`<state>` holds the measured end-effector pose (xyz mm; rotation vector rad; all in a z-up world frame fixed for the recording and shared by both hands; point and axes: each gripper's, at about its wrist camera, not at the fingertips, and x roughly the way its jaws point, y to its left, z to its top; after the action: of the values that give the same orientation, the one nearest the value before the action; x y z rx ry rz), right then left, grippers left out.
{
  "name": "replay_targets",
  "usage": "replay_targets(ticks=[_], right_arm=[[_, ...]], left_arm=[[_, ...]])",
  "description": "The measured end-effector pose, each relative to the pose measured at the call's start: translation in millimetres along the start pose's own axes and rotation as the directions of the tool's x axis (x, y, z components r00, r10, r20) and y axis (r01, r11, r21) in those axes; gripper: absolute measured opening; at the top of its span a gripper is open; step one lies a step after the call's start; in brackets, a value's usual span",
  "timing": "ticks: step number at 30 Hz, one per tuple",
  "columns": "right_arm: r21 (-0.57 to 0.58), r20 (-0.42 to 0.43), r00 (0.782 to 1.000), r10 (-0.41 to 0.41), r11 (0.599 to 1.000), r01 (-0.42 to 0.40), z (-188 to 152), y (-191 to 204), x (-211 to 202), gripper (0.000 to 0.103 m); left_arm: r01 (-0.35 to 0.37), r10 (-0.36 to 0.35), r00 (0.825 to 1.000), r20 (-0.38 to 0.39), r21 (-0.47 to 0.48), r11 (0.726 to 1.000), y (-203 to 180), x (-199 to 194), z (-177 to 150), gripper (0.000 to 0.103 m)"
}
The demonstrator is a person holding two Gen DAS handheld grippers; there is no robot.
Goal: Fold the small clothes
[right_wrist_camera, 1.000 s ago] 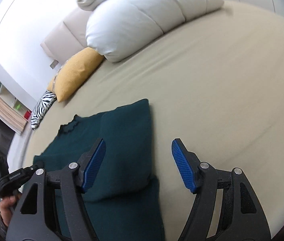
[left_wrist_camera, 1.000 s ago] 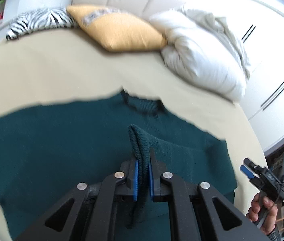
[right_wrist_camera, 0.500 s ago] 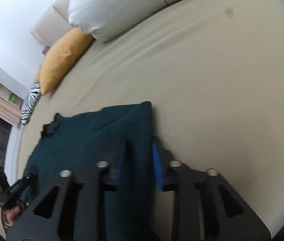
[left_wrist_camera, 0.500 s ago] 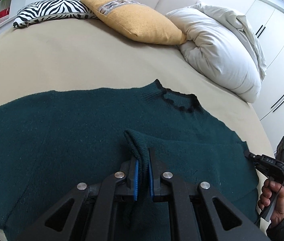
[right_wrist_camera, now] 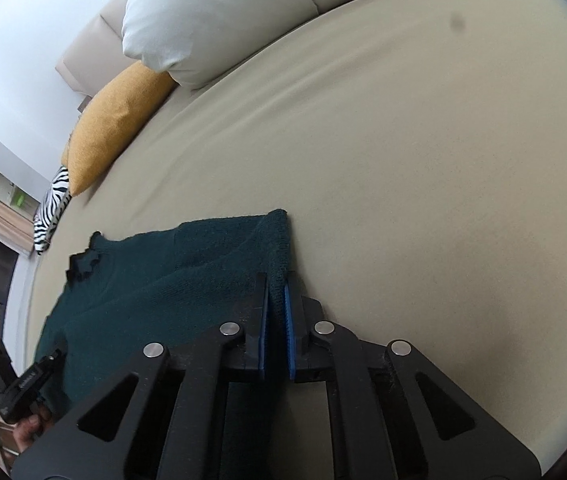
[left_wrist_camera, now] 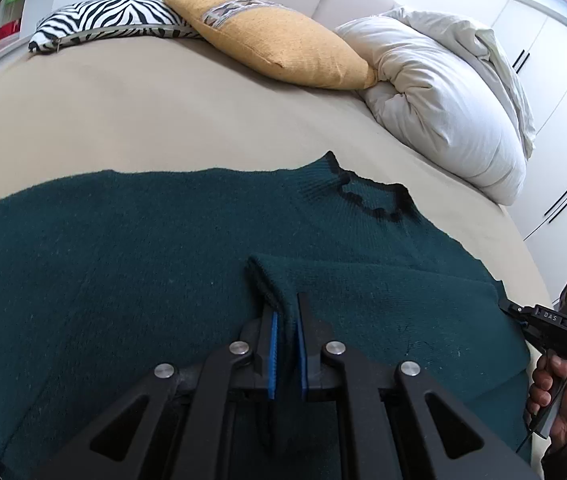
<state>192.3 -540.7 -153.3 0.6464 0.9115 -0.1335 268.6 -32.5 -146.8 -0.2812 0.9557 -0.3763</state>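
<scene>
My left tongs (left_wrist_camera: pixel 285 322) are closed on a fold of the dark green sweater (left_wrist_camera: pixel 123 264), low in the middle of the left view, with the knit pinched between the blue pads. The sweater lies spread on the beige bed (left_wrist_camera: pixel 163 120) and fills the lower half of this frame; its collar (left_wrist_camera: pixel 375 200) is right of the centre. My right tongs (right_wrist_camera: pixel 276 300) are closed too, and they hold the sweater edge in the lower middle of the right view. A yellow pillow (left_wrist_camera: pixel 283 40), a zebra pillow (left_wrist_camera: pixel 111 16) and a white duvet (left_wrist_camera: pixel 451 104) lie along the top of the left view.
</scene>
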Motion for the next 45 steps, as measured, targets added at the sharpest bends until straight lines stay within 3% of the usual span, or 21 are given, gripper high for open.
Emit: replay_targets(ticks=[4,9,14,16,17,22,26,32,35,37,40,41,43,44,45], right_arm=[[0.059,0.012,0.999,-0.043,0.997,0.042,-4,-3,-31,0.016],[-0.064,0.028,0.996,-0.086,0.994,0.087,-37,27,-66,0.032],[-0.140,-0.043,0.991,-0.123,0.983,0.116,-60,37,-44,0.031],[-0.165,-0.029,0.991,-0.133,0.978,0.127,-63,40,-42,0.021],[-0.162,-0.027,0.992,-0.125,0.980,0.119,-62,39,-43,0.010],[-0.186,-0.018,0.990,-0.142,0.973,0.136,-66,46,-43,0.009],[-0.144,-0.017,0.995,-0.097,0.985,0.094,-67,28,-33,0.008],[-0.209,0.020,0.991,-0.132,0.969,0.133,-74,36,-29,0.008],[-0.187,0.014,0.993,-0.119,0.975,0.119,-71,36,-38,0.016],[-0.171,0.058,0.984,-0.168,0.969,0.176,-73,45,-57,0.018],[-0.227,0.209,0.964,-0.167,0.950,0.214,-84,77,-98,0.019],[-0.259,0.266,0.951,-0.159,0.938,0.229,-91,92,-114,0.026],[-0.296,0.353,0.926,-0.133,0.923,0.245,-103,116,-137,0.064],[-0.304,0.422,0.900,-0.110,0.918,0.255,-113,130,-151,0.097],[-0.300,0.483,0.871,-0.086,0.918,0.257,-121,140,-163,0.103]], left_arm=[[0.007,-0.007,1.000,-0.007,-0.004,1.000,1,-3,-3,0.009],[-0.004,0.004,1.000,-0.014,-0.003,1.000,0,-8,-6,0.009],[-0.005,0.004,1.000,-0.016,-0.036,0.999,1,-16,-8,0.008],[-0.004,0.003,1.000,-0.013,-0.041,0.999,0,-23,-11,0.008],[-0.003,0.002,1.000,-0.013,-0.046,0.999,0,-25,-13,0.008],[-0.005,0.003,1.000,-0.029,-0.071,0.997,6,-20,-18,0.008],[-0.008,0.007,1.000,-0.010,-0.055,0.998,9,-9,-12,0.011],[0.000,-0.001,1.000,-0.023,-0.037,0.999,9,-7,-4,0.014],[-0.005,0.004,1.000,-0.013,-0.056,0.998,20,-36,-10,0.028],[-0.019,0.023,0.999,0.037,-0.083,0.996,37,-70,-17,0.058],[-0.043,0.060,0.993,0.106,-0.156,0.987,83,-131,-33,0.061],[-0.058,0.082,0.989,0.125,-0.192,0.980,103,-151,-40,0.061],[-0.093,0.147,0.975,0.169,-0.291,0.952,148,-195,-58,0.065],[-0.114,0.192,0.963,0.191,-0.356,0.927,175,-218,-68,0.067],[-0.131,0.229,0.952,0.204,-0.404,0.905,194,-235,-75,0.070]])
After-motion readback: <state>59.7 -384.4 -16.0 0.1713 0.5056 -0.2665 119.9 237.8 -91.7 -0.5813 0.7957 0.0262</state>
